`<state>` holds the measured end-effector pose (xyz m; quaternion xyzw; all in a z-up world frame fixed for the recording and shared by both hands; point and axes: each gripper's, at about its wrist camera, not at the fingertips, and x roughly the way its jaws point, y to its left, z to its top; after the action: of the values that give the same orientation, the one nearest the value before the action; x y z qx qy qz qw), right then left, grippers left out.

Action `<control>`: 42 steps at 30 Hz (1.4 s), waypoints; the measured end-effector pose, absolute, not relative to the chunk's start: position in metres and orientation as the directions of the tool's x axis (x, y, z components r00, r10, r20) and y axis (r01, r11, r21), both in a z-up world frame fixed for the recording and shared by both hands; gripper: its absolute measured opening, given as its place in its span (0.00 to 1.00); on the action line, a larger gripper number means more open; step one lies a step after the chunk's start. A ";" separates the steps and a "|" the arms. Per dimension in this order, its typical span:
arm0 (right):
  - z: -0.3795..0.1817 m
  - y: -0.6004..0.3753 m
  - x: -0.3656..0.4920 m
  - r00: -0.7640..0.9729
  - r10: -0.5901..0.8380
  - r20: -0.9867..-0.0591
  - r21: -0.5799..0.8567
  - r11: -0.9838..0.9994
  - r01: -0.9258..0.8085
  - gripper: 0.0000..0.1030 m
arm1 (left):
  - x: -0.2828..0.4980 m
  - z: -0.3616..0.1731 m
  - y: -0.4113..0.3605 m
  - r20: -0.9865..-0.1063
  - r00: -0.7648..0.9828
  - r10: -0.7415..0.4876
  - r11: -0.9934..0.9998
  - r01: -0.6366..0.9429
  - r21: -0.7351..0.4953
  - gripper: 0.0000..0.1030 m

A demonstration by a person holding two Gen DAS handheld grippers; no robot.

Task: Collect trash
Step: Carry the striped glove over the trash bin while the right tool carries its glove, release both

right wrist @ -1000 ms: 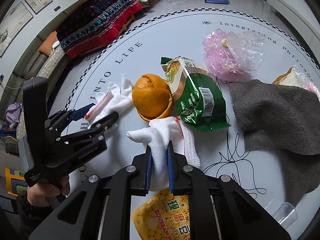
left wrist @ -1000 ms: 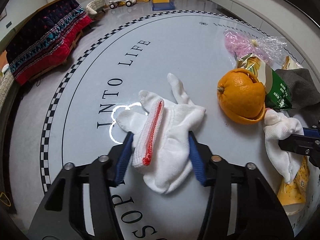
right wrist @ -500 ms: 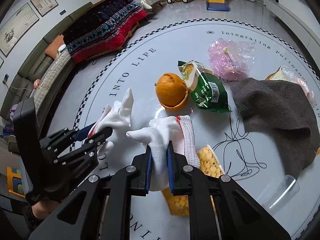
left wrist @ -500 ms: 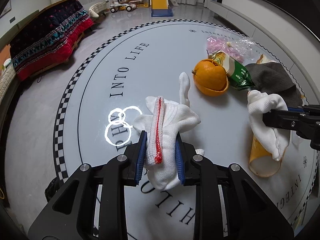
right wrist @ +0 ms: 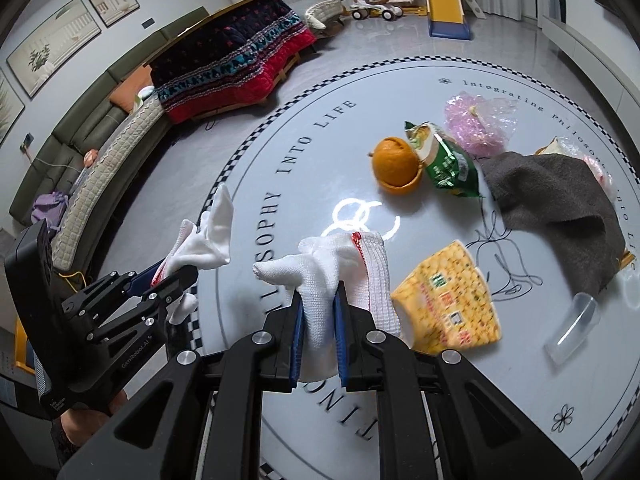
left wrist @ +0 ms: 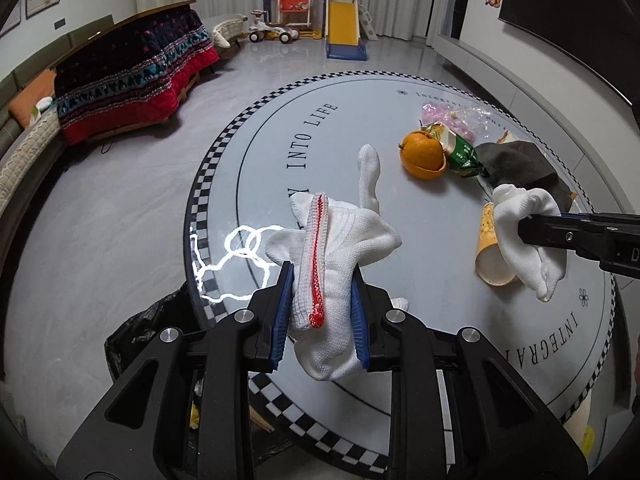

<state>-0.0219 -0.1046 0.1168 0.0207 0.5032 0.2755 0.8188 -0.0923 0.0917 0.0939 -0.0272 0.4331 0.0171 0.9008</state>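
Left tool (left wrist: pixel 320 312): we clench a glove (left wrist: pixel 332 256).
Right tool (right wrist: pixel 318 332): we clench a second glove (right wrist: pixel 340 272).
Risk: dangling cuffs may snag the tabletop (right wrist: pixel 280 152) edge.

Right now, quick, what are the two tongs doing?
Left tongs: shut on a white glove, lifted off the table.
Right tongs: shut on the other white glove.

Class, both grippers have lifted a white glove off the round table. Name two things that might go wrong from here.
1. The left gripper pinches its glove only at the cuff; loose fingers dangle and may snag or slip out.
2. The right gripper's glove hangs just above the yellow packet and might drag it off the table.
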 end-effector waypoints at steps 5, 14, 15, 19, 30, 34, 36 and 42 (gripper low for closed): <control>0.118 -0.085 -0.048 0.324 0.490 -0.809 0.312 0.826 -0.470 0.14 | -0.123 0.103 0.107 -0.764 0.645 0.026 0.996 -0.084 -0.037 0.26; 0.117 -0.033 -0.090 0.280 0.517 -0.809 0.304 0.775 -0.554 0.14 | -0.172 0.107 0.143 -0.736 0.673 0.065 0.986 -0.157 -0.056 0.27; 0.116 -0.026 -0.094 0.273 0.519 -0.810 0.303 0.769 -0.563 0.14 | -0.178 0.107 0.149 -0.735 0.675 0.068 0.984 -0.168 -0.063 0.27; 0.112 -0.003 -0.108 0.246 0.521 -0.818 0.295 0.746 -0.597 0.14 | -0.197 0.101 0.172 -0.736 0.670 0.099 0.973 -0.220 -0.069 0.27; 0.090 0.064 -0.140 0.161 0.517 -0.841 0.288 0.680 -0.674 0.14 | -0.245 0.072 0.233 -0.759 0.633 0.154 0.928 -0.356 -0.108 0.27; 0.080 0.088 -0.151 0.123 0.514 -0.849 0.293 0.652 -0.699 0.14 | -0.256 0.062 0.251 -0.773 0.610 0.174 0.909 -0.402 -0.113 0.27; 0.075 0.099 -0.154 0.109 0.510 -0.853 0.292 0.641 -0.710 0.14 | -0.261 0.056 0.261 -0.780 0.599 0.181 0.898 -0.423 -0.117 0.27; 0.062 0.127 -0.140 0.115 0.506 -0.855 0.307 0.672 -0.674 0.54 | -0.266 0.033 0.288 -0.822 0.531 0.208 0.854 -0.507 -0.112 0.75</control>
<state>-0.1405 0.1266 0.0620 -0.0788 0.5334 0.3972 0.7426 -0.2660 0.2876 0.0332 -0.1715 0.4372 0.2083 0.8580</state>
